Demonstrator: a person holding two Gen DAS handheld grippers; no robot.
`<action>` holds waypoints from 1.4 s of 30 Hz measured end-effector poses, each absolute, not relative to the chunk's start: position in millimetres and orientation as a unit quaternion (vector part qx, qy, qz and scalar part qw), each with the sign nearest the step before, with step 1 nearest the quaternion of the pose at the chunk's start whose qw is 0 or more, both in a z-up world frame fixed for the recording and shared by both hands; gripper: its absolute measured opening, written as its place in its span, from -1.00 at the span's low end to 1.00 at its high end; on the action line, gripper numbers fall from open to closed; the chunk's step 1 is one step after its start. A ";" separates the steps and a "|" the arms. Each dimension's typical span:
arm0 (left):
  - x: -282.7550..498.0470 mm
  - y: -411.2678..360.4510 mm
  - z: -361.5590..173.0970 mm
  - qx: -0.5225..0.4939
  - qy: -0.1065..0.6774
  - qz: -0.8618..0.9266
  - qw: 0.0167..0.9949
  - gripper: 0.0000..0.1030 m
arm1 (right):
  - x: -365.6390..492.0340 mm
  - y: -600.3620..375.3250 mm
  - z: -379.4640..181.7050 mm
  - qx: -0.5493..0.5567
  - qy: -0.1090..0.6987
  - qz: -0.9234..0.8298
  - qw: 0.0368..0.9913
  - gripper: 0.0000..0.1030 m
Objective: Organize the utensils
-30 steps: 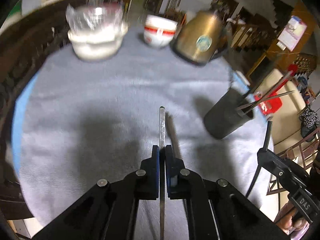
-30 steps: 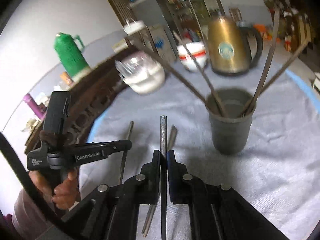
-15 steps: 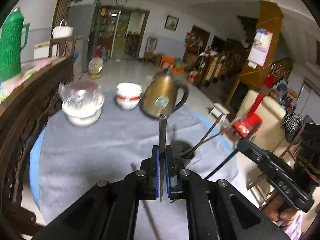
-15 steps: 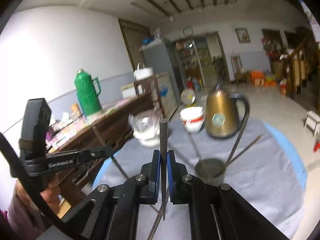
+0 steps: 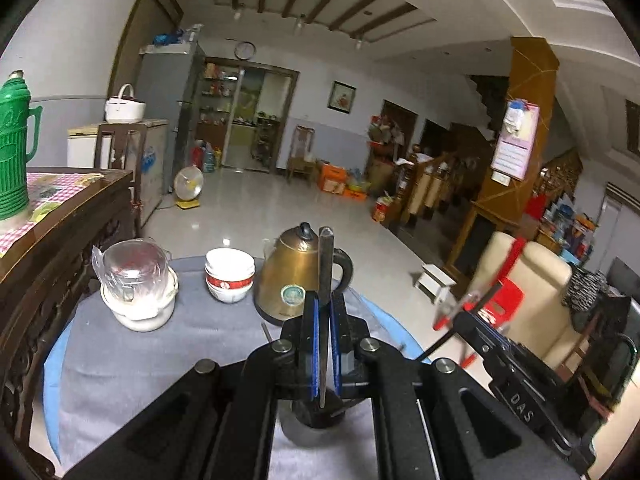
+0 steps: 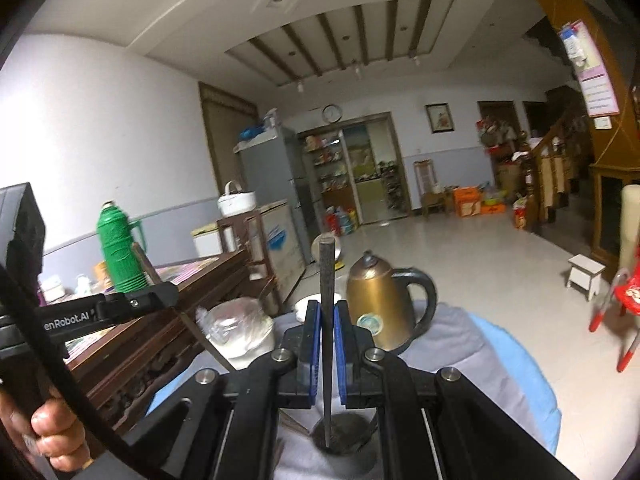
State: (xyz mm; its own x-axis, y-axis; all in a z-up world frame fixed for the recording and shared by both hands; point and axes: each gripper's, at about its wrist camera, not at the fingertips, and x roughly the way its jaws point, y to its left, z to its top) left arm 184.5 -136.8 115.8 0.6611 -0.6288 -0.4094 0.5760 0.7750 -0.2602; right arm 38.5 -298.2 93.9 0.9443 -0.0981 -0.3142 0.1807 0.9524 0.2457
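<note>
On the bench, a kettle stands at the far edge, with stacked bowls to its left and a wrapped jar further left. A cup sits nearer, below the right tool. A flask stands on the sideboard left of the bench.
</note>
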 end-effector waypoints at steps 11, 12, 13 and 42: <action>210.9 -178.0 38.9 -0.033 0.318 -0.294 0.901 -0.89 | 74.2 -316.5 26.0 0.166 0.217 -0.084 0.958 -0.86; 210.0 -179.4 35.5 -0.030 0.323 -0.294 0.899 -0.89 | 73.8 -318.1 22.2 0.169 0.222 -0.083 0.957 -0.86; 209.6 -181.6 31.5 -0.025 0.330 -0.296 0.896 -0.89 | 74.0 -319.4 18.8 0.172 0.229 -0.081 0.955 -0.86; 182.5 0.6 -70.5 0.041 0.425 -0.180 0.886 0.30 | 6.8 -235.6 -49.9 0.208 0.349 0.044 0.913 -0.48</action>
State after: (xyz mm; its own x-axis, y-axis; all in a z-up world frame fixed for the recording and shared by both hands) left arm 182.5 0.6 -70.5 0.5748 -0.2841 -0.7674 0.3533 0.9320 -0.0804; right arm 6.8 -235.6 -49.9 0.7518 0.2262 -0.6194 0.0644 0.9097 0.4103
